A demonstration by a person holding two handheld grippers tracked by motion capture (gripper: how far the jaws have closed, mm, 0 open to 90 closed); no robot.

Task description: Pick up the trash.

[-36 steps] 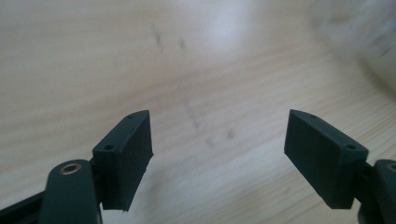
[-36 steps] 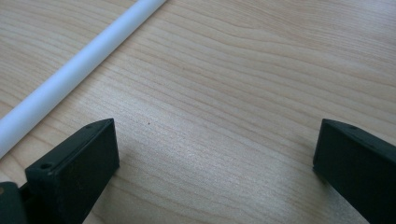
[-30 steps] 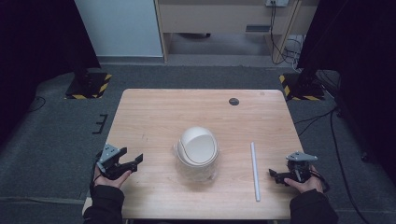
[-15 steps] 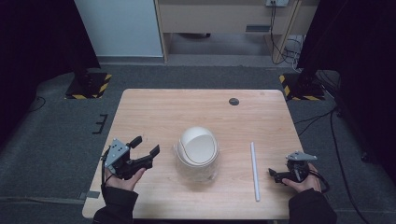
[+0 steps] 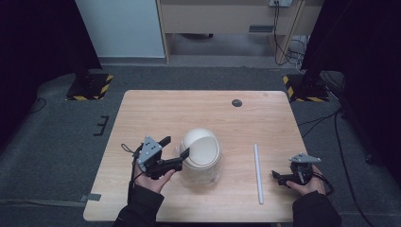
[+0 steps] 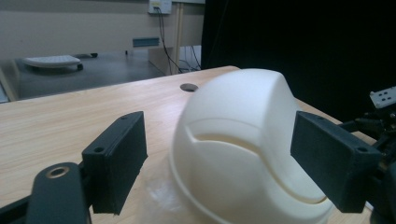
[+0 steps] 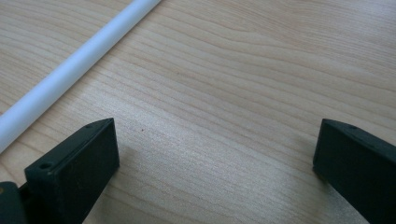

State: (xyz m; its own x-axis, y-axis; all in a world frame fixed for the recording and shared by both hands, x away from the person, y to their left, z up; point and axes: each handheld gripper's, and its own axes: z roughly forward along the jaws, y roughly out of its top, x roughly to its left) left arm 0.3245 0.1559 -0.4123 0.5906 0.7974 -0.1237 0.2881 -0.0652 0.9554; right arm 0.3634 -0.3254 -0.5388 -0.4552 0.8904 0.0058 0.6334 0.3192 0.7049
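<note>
A light wooden table [image 5: 156, 113] stands on grey carpet, with a small dark disc [image 5: 237, 102] near its far edge and pale wooden furniture beyond. A cream dome-shaped lid [image 5: 202, 150] sits mid-table over a clear container; a white tube [image 5: 257, 172] lies to its right. Since the earlier frame the left gripper [image 5: 177, 147] has moved right, its spread jaws now flanking the dome. The right gripper [image 5: 279, 176] rests near the right edge, jaws spread, unmoved.

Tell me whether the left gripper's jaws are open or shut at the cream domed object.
Open. In the left gripper view the left gripper holds its two black jaws wide apart, with the cream domed plastic object between them; contact cannot be told.
</note>
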